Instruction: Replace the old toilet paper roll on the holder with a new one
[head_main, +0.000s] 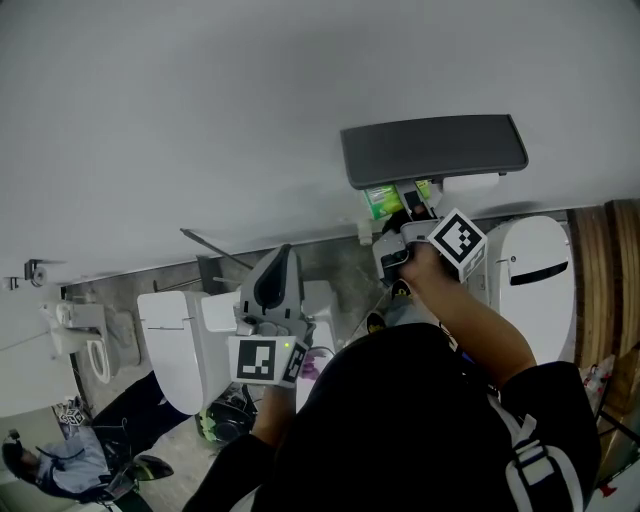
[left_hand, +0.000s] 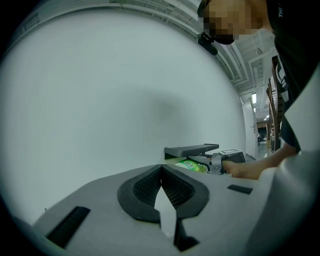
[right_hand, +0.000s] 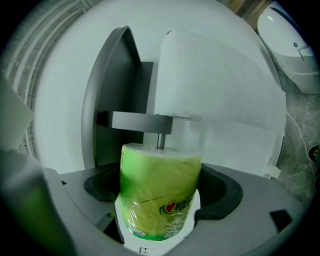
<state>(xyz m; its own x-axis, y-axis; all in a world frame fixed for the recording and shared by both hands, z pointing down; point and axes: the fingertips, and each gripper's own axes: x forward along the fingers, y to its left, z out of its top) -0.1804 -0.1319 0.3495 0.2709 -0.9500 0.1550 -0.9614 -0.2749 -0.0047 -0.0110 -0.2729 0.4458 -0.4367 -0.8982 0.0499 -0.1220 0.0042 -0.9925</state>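
A new toilet paper roll (right_hand: 159, 192) in green plastic wrap stands between the jaws of my right gripper (right_hand: 160, 220), which is shut on it. The roll's top sits right under the holder's metal spindle (right_hand: 160, 140) and grey arm (right_hand: 141, 121). The holder's grey cover (head_main: 435, 148) is on the wall, with a white roll-like shape (right_hand: 215, 75) beside the spindle. In the head view the green roll (head_main: 382, 200) shows just under the cover, in front of my right gripper (head_main: 405, 215). My left gripper (head_main: 278, 270) is lower left, shut and empty, its fingertips (left_hand: 161, 172) facing the bare wall.
A white toilet (head_main: 180, 340) stands below left of the holder and a white rounded fixture (head_main: 535, 270) to the right. A wooden panel (head_main: 600, 280) lines the right edge. Someone's legs and shoes (head_main: 60, 460) are at the lower left.
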